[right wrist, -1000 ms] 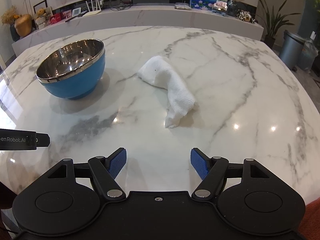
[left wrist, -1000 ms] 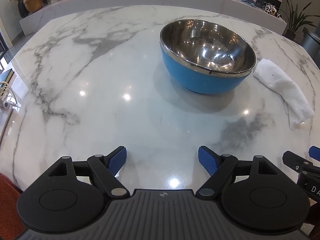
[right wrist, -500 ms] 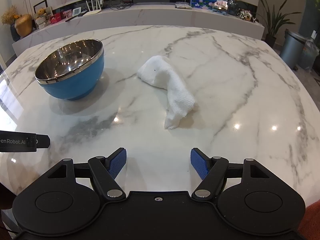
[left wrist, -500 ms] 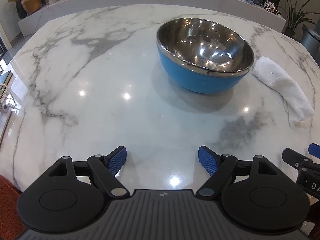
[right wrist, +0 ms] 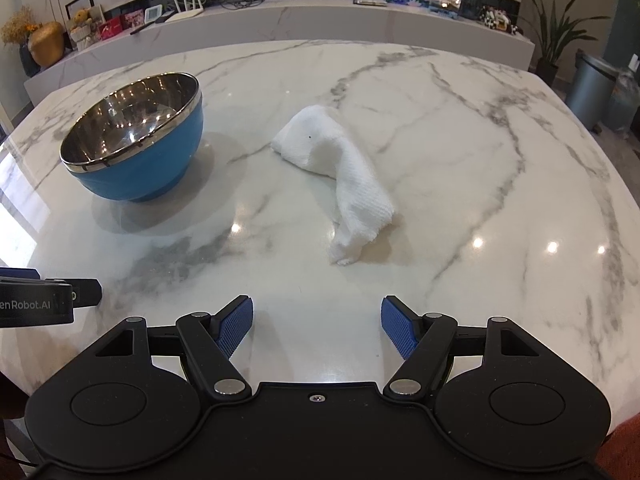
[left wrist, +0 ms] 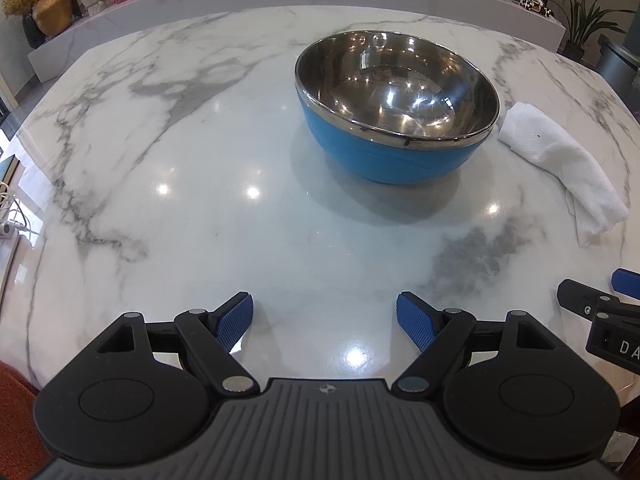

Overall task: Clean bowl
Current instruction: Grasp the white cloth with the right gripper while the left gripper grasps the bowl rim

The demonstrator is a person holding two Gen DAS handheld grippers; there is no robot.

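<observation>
A blue bowl (left wrist: 396, 120) with a shiny steel inside stands upright on the white marble table (left wrist: 200, 184); in the right wrist view the bowl (right wrist: 136, 148) is at the left. A crumpled white cloth (left wrist: 560, 160) lies just right of it, and the cloth (right wrist: 340, 172) sits straight ahead of my right gripper (right wrist: 316, 326). My left gripper (left wrist: 325, 322) hovers open over the near table edge, well short of the bowl, with nothing between its fingers. The right gripper is open too and holds nothing.
A long marble ledge (right wrist: 280, 20) with pictures, a router and ornaments runs behind the table. A grey bin (right wrist: 588, 88) and a potted plant (right wrist: 556, 36) stand at the far right. The other gripper's tip (left wrist: 600, 312) shows at the right edge of the left wrist view.
The left gripper has moved forward and a bit right toward the bowl, which now looks larger and more central. The right gripper has edged slightly forward. Both stay open.
</observation>
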